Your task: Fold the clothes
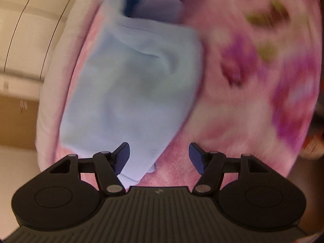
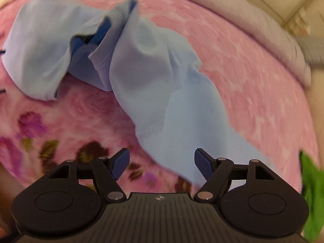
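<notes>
Light blue shirt (image 2: 154,85) lies rumpled on the pink floral blanket (image 2: 232,64), a green cloth (image 2: 312,192) nearby; left gripper (image 1: 159,158) and right gripper (image 2: 162,162) fingers both wide, holding nothing.

Crumpled blue garment (image 2: 154,85) blocks middle; pink blanket (image 2: 243,64) bare right; green cloth (image 2: 311,192) at edge.

We note a pink floral blanket (image 2: 232,64) spread across the scene, white bedding (image 1: 54,93) along its far edge, a green cloth (image 2: 312,198) near right, blurred.
</notes>
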`<action>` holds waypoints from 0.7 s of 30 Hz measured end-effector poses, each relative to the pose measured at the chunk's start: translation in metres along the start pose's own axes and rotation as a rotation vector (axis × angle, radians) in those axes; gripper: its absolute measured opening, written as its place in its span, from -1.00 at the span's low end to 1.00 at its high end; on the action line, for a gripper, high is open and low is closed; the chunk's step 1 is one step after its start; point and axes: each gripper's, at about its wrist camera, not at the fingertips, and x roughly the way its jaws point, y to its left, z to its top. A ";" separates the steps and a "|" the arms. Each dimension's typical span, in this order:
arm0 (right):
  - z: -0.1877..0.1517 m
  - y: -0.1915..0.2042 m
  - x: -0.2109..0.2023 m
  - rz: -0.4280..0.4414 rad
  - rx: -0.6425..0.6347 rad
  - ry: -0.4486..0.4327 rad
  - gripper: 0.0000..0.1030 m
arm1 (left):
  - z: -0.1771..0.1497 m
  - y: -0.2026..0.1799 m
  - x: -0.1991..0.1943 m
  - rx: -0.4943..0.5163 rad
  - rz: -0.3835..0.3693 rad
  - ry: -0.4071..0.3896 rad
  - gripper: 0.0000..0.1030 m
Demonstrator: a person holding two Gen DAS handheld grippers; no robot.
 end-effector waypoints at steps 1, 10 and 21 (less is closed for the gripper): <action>0.000 0.004 0.005 -0.018 -0.039 -0.015 0.42 | -0.004 -0.006 0.005 0.044 0.015 -0.017 0.21; 0.000 0.036 0.039 -0.124 -0.305 -0.095 0.41 | -0.025 -0.012 0.027 0.136 0.089 -0.093 -0.31; 0.006 0.003 0.036 -0.213 -0.256 -0.132 -0.96 | -0.039 0.038 0.039 -0.089 0.063 -0.083 -0.91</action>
